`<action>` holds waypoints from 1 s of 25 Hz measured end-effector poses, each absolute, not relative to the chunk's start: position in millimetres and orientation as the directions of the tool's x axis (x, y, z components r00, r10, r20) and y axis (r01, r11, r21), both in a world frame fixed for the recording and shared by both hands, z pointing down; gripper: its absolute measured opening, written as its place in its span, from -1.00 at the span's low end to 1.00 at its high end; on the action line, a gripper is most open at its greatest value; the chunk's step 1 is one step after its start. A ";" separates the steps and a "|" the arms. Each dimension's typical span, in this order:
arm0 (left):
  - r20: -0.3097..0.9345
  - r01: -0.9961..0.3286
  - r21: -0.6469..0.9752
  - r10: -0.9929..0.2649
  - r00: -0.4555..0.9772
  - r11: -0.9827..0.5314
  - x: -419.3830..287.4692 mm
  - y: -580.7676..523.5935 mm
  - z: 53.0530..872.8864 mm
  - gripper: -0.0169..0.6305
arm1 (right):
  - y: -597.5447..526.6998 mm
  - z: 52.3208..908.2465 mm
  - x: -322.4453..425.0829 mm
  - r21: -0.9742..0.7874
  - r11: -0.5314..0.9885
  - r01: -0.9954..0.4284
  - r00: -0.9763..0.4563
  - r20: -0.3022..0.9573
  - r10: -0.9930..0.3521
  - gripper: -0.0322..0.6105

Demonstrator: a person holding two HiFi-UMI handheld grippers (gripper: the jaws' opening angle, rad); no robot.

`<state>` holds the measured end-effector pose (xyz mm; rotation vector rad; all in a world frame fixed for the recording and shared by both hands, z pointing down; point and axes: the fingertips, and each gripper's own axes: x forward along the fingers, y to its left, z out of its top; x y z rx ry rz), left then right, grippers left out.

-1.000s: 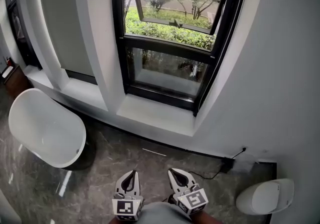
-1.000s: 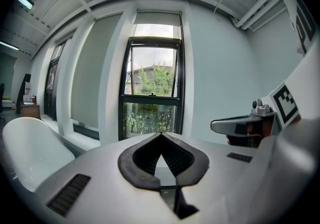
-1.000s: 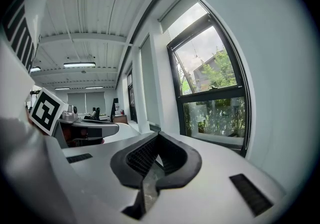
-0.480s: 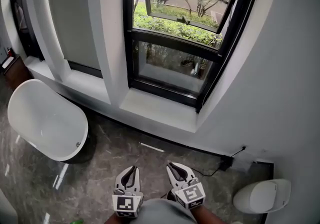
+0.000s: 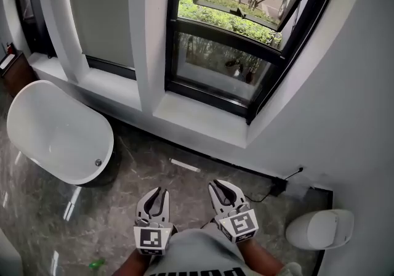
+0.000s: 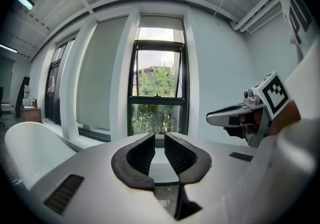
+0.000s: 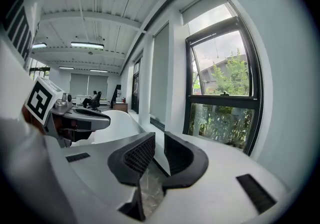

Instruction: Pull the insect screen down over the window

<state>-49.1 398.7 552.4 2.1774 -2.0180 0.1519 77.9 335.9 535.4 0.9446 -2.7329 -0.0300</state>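
Note:
The tall black-framed window [image 5: 237, 53] stands ahead, its upper sash tilted outward, with greenery behind the glass. No screen shows over the glass. In the left gripper view the window [image 6: 159, 88] is straight ahead, with a white roller housing [image 6: 160, 21] above it. My left gripper [image 5: 157, 192] and right gripper [image 5: 218, 184] are held side by side low over the dark floor, well short of the sill [image 5: 197, 119]. Both pairs of jaws have just been opening. The left gripper [image 6: 159, 137] and the right gripper [image 7: 160, 138] each show a narrow gap with nothing in it.
A white bathtub [image 5: 56, 133] stands on the marble floor at the left. A white toilet [image 5: 320, 229] sits at the lower right, near a wall socket and cable [image 5: 280, 185]. A white pillar [image 5: 144, 34] flanks the window's left side.
I have come closer to the window wall with both grippers carried forward. The slits between both pairs of jaws have widened a little.

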 end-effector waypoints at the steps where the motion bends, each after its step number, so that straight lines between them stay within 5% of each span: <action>1: 0.182 -0.996 0.051 -0.980 0.078 -0.070 -55.8 398.5 550.1 -0.78 | 335.4 531.5 74.9 0.099 0.785 -0.611 -0.757 0.215 -0.617 -0.77; 14: 0.189 -0.996 0.043 -0.978 0.090 -0.083 -65.8 369.0 557.6 -0.63 | 309.0 542.0 67.1 0.106 0.796 -0.596 -0.772 0.196 -0.604 -0.65; 25: 0.217 -0.995 -0.011 -0.972 0.090 -0.095 -36.4 237.9 549.9 -0.59 | 190.7 535.8 84.0 0.112 0.827 -0.551 -0.817 0.128 -0.562 -0.52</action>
